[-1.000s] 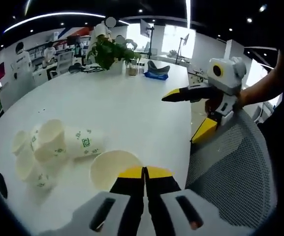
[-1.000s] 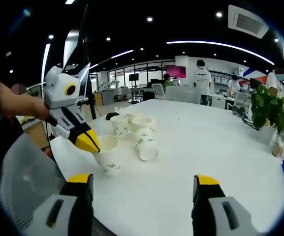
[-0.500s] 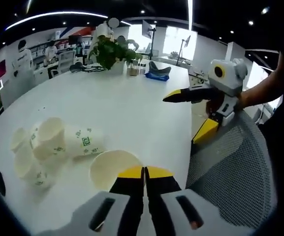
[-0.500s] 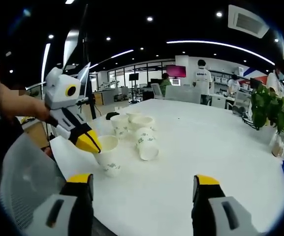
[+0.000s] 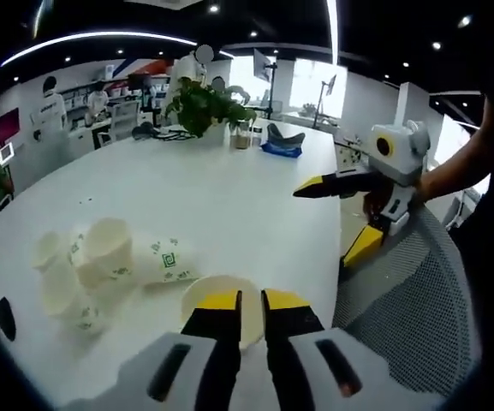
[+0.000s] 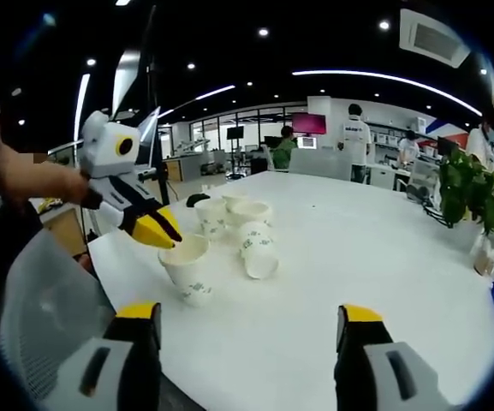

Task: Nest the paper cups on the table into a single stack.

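Stacking had hardly begun: the cups lay loose on the desk [image 5: 229,188], none visibly nested into a single stack. A near cup [image 6: 185,267] stood upright close to the desk's edge, apart from the cluster [image 6: 242,224] of other cups farther in, one of which, the tipped cup [image 5: 168,262], lay on its side. Whether any in the cluster already sat inside another could not be told.

The left hand-held gripper [image 5: 248,301] hung just over the near cup's [image 5: 217,300] rim, its yellow tips parted by a narrow gap and holding nothing. In the right gripper view, that same gripper [image 6: 157,229] touched or nearly touched the rim from the left. The right hand-held gripper [image 6: 242,318] was wide open and empty, held well back over bare desk.

Compared with a second before, the left jaws, then pressed together at the cup's rim, had opened a little, and the left gripper had lifted slightly, so that its tip sat at the top of the rim, not down against the cup's wall. The right gripper had not moved noticeably. All the nesting was still to do.
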Tool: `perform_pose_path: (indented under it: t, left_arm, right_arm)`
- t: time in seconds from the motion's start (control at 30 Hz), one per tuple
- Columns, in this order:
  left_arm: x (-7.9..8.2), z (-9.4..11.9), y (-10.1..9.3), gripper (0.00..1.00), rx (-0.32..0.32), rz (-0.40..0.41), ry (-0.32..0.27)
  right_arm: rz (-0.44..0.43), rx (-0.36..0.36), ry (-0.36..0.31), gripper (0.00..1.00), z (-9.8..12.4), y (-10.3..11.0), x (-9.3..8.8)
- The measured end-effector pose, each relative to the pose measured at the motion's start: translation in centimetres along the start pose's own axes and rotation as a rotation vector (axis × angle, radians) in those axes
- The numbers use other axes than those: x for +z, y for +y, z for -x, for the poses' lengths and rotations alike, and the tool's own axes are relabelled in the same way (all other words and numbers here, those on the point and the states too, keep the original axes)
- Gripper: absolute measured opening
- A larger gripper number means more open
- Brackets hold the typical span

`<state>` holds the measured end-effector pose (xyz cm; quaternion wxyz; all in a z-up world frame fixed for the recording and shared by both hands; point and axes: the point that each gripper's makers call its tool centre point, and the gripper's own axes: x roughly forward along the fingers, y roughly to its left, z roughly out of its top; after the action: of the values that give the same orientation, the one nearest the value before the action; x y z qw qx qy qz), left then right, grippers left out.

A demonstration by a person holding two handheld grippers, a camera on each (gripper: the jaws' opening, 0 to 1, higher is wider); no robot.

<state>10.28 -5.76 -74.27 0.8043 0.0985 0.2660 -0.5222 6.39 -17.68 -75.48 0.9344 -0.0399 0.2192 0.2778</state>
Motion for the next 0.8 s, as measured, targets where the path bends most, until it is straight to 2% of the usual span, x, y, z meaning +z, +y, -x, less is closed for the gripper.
perform_pose_path:
  t: [0.17,0.3,0.5,0.57,0.8]
  left_arm:
    - [0.1,0.7,0.9,0.16,0.029,0.000,-0.007]
    - [-0.1,1.5,2.8,0.21,0.057,0.007,-0.015]
    - [-0.3,2.2,4.5,0.27,0.094,0.002,-0.008]
    - [-0.4,2.8,5.9,0.30,0.110,0.006,-0.013]
    - [-0.7,3.1,7.6,0.34,0.146,0.019,-0.005]
  right_arm:
    - [0.006,0.007,0.002,0.86,0.0,0.2,0.0]
    - [0.006,0.011,0.004,0.87,-0.1,0.1,-0.2]
    - [0.004,0.022,0.004,0.88,-0.1,0.3,-0.2]
    - [0.003,0.024,0.005,0.89,-0.1,0.3,-0.2]
    - [0.000,0.026,0.004,0.90,-0.2,0.1,-0.4]
